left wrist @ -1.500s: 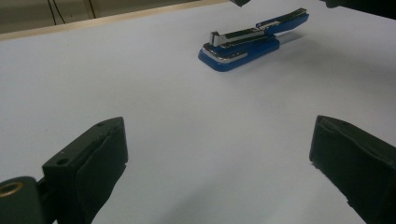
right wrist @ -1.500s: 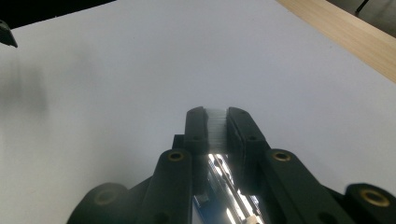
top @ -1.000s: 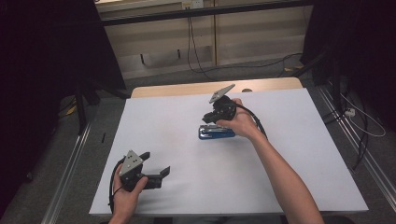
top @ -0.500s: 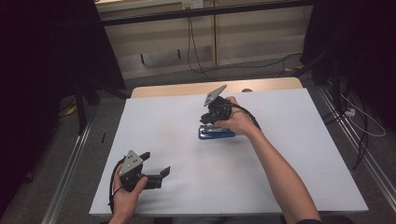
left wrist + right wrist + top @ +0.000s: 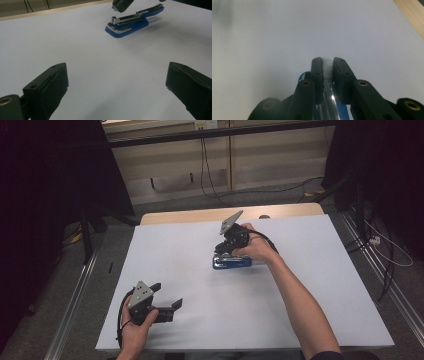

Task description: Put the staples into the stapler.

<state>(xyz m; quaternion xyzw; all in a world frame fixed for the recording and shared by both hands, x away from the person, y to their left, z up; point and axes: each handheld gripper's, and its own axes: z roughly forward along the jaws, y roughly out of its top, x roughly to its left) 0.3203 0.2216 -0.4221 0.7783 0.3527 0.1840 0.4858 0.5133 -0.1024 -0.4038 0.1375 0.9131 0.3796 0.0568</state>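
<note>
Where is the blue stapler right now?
In the high view, the blue stapler lies on the white table right of centre, directly under the right gripper.

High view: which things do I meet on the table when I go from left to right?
Left gripper → blue stapler, with the right gripper over its left end and the right hand just beyond.

Dim, grainy pictures; dark, murky surroundings

Each black gripper [image 5: 167, 296] carries brass screws and a grey three-cornered plate [image 5: 141, 293].
</note>
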